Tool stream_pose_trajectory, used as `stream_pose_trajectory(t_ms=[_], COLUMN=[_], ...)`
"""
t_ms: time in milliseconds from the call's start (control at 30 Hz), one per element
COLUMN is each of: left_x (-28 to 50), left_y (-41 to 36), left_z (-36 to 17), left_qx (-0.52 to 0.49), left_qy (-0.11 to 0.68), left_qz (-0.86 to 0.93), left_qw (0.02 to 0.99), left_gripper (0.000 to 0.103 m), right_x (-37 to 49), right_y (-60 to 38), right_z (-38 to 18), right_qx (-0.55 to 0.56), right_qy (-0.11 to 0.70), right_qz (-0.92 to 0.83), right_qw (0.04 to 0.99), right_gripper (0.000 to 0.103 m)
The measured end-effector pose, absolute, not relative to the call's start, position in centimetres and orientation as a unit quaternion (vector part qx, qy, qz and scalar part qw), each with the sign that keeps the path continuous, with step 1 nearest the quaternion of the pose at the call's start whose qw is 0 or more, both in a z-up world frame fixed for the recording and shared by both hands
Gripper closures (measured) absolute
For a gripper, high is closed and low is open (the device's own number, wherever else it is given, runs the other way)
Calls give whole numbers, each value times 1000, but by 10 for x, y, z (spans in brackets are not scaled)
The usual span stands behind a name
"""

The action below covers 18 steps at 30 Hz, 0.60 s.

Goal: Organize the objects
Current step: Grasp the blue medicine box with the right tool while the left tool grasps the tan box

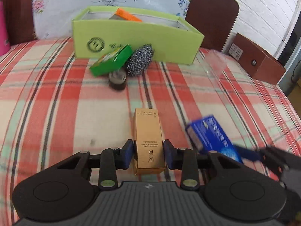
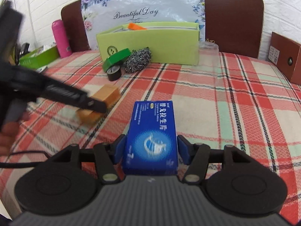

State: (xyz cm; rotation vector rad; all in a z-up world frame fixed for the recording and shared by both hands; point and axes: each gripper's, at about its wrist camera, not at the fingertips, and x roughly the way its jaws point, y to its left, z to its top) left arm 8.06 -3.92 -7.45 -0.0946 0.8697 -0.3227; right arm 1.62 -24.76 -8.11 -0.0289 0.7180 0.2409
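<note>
- Plaid cloth (image 1: 56, 98) in red, cream and mint covers the surface that carries everything.
- Left gripper (image 1: 148, 153) has its blue pads closed against the two long sides of a tan carton (image 1: 148, 141), which points away from the camera, over the middle of the cloth.
- Right gripper (image 2: 151, 151) clamps a blue medicine box (image 2: 152, 137) the same way, its fingers pressed to both sides of the box, printed face up.
- From the left wrist view, the blue medicine box appears blurred at the right, near the tan carton but apart from it.
- Light green open box (image 1: 135, 35) stands near the far edge of the cloth, with an orange item (image 1: 128, 15) leaning inside it.
- Against the front wall of that box lie a dark green flat packet (image 1: 111, 60), tilted, and a steel wool scrubber (image 1: 140, 59) just beside it on the right.
- Black tape roll (image 1: 117, 79) sits in front of the packet, touching it or nearly so; blur leaves that unclear.
- Pink bottle (image 2: 61, 37) stands upright beyond the far left corner.
- Brown box (image 1: 259, 58) rests at the far right edge.
</note>
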Motion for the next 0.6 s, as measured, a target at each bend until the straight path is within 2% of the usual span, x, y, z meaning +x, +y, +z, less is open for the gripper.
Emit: stream_pose_trajectory(t_ms=[33, 67, 100, 200, 600], left_x=[73, 70, 69, 75, 86], left_y=[-35, -33, -32, -36, -49], left_z=[-76, -77, -78, -77, -77], left_qx=[-53, -60, -67, -62, -36], left_qy=[420, 422, 423, 423, 417], left_qz=[-148, -144, -142, -140, -146], left_qw=[894, 893, 892, 893, 896], left_gripper=[62, 53, 51, 51, 48], right_x=[15, 15, 15, 14, 22], right_y=[-245, -243, -242, -239, -241], right_z=[-83, -84, -85, -87, -85], right_qx=[-19, -23, -25, -34, -47], right_qy=[349, 349, 350, 352, 351], right_qz=[116, 116, 118, 121, 110], right_qw=[930, 930, 929, 928, 929], right_gripper=[31, 31, 30, 26, 26])
